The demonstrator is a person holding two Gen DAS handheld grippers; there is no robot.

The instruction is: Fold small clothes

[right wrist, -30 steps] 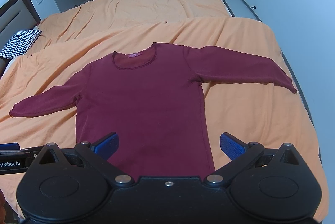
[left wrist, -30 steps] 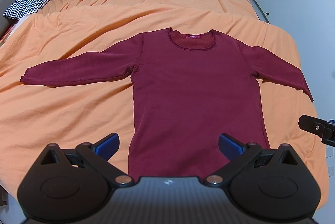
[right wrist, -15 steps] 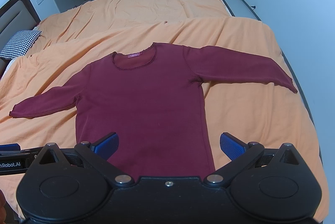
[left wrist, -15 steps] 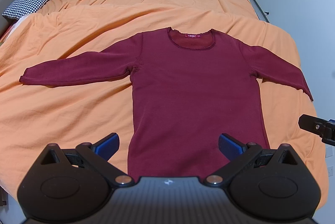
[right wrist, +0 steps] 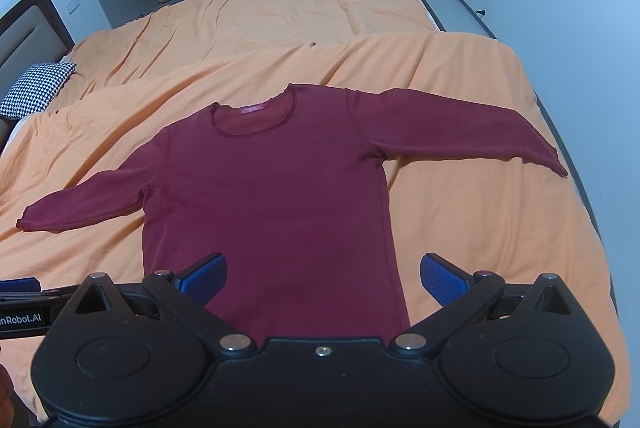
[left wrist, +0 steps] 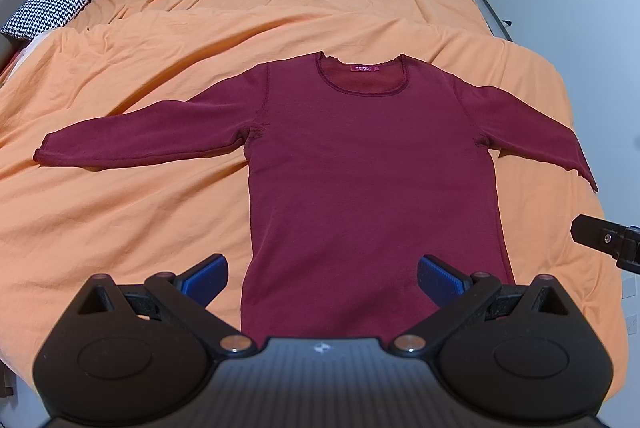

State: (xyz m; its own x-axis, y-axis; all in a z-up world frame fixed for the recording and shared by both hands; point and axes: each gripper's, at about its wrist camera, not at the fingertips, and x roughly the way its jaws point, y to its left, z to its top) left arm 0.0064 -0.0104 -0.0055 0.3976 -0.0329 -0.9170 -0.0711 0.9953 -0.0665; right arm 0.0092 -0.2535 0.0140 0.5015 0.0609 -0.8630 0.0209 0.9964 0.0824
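Maroon shirt [left wrist: 368, 164] flat, hem hidden by grippers | left gripper [left wrist: 322, 274] wide, empty | right gripper [right wrist: 322, 274] likewise

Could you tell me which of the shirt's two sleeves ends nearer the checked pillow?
The left sleeve of the maroon shirt: its cuff points toward the houndstooth pillow, while the right sleeve reaches toward the wall.

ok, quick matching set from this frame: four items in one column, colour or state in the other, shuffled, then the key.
Items
1. shirt
2. duvet
3. pillow
4. left gripper

Descriptions
A. black-and-white houndstooth, near the headboard
B. orange, wrinkled, covering the bed
C. open, holding nothing, above the hem
D. maroon, lying flat with both sleeves spread out

Pairs: 1-D, 2-B, 3-A, 4-C
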